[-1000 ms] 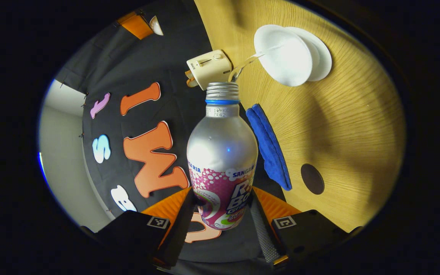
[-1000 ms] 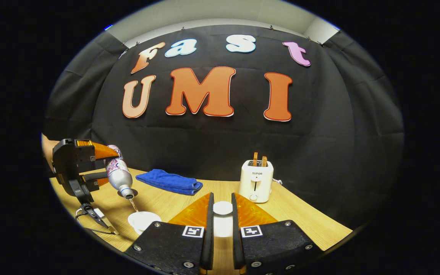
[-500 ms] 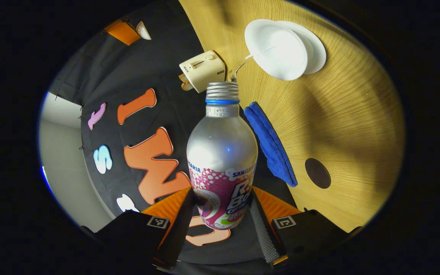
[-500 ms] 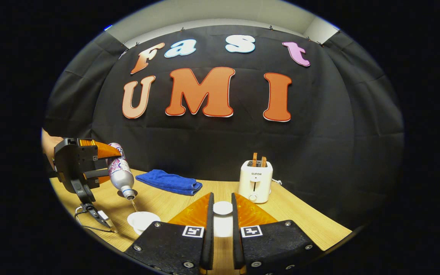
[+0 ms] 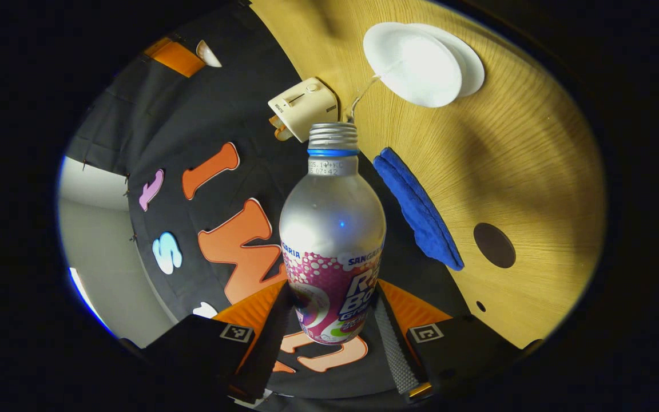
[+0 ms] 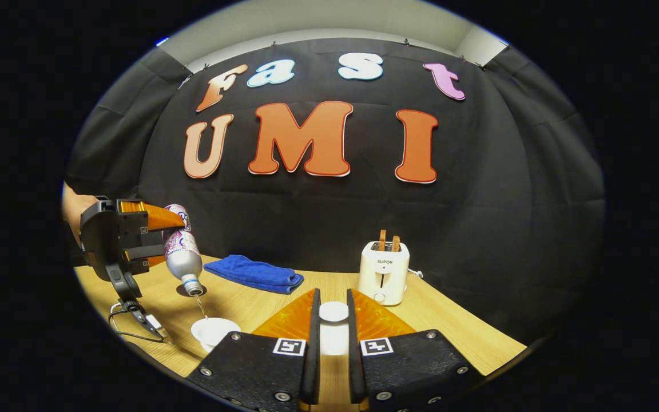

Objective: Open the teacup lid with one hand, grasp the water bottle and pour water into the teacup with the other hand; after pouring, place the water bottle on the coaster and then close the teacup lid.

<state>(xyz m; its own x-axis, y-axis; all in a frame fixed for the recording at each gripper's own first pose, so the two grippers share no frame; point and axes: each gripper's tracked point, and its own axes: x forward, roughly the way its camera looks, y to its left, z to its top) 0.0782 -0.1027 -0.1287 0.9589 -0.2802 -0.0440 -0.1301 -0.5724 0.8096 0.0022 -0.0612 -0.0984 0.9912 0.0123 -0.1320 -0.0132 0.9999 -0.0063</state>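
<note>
My left gripper (image 5: 332,297) is shut on a silver water bottle (image 5: 332,229) with a pink label, tipped mouth-down. A thin stream of water runs from its open mouth into the white teacup (image 5: 412,66), which stands on a saucer on the wooden table (image 5: 524,154). A dark round coaster (image 5: 494,245) lies on the table beside a blue cloth (image 5: 418,212). In the right gripper view, my right gripper (image 6: 330,303) is shut on the white teacup lid (image 6: 333,312), held above the table right of the teacup (image 6: 215,331). The bottle (image 6: 179,254) hangs over it in the left gripper (image 6: 135,234).
A cream toaster (image 6: 384,272) stands at the back of the table with the folded blue cloth (image 6: 255,273) to its left. A cable with a small plug (image 6: 135,320) lies near the table's left edge. A hand (image 6: 72,206) holds the left gripper.
The left gripper has risen a little and tipped the bottle steeper, mouth further down. Water keeps running into the teacup. The right gripper and lid have stayed still.
</note>
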